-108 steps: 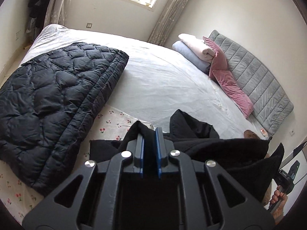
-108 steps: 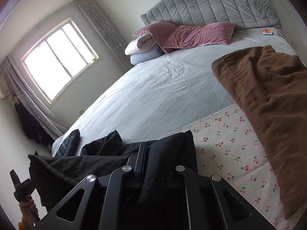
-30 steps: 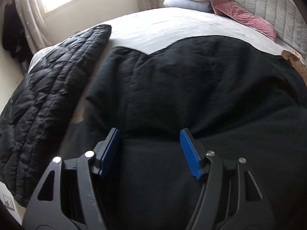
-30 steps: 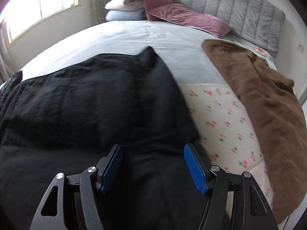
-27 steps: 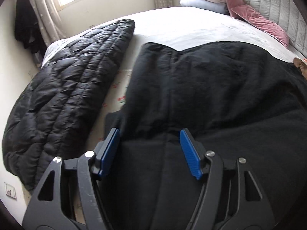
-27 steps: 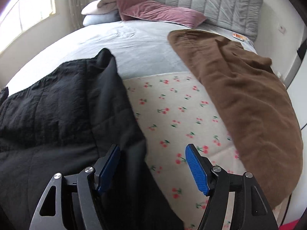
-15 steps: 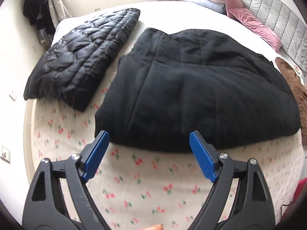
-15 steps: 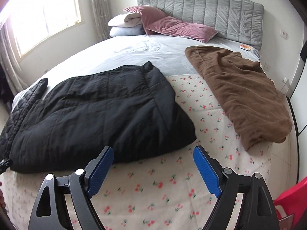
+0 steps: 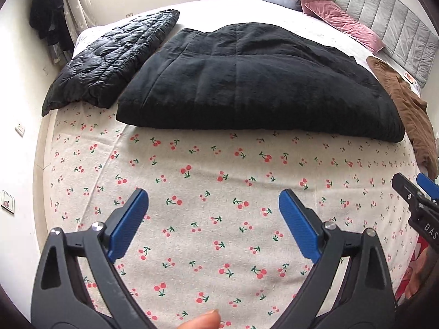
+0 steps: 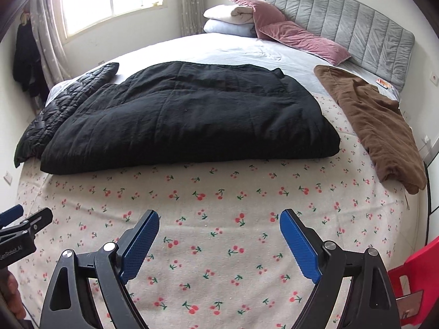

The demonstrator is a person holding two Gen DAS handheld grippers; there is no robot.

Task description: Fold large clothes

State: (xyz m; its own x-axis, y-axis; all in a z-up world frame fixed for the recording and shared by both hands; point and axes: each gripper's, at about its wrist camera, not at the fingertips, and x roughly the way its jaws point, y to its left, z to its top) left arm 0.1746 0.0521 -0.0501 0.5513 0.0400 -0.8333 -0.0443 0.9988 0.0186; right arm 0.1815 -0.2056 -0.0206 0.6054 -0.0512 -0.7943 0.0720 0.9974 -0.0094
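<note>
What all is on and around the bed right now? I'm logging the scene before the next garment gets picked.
black padded garment: 1, black, folded, mid-bed
quilted jacket: 1, shiny black, left of it
brown garment: 1, brown, right side
cherry-print sheet: 1, cream with red, foot of bed
pink pillows: 2, pink, at grey headboard
folded bedding: 2, white on pale blue, by pillows
red chair: 1, red, lower right
left tool: 1, black with blue pads, open, empty
right tool: 1, same, open, empty
</note>
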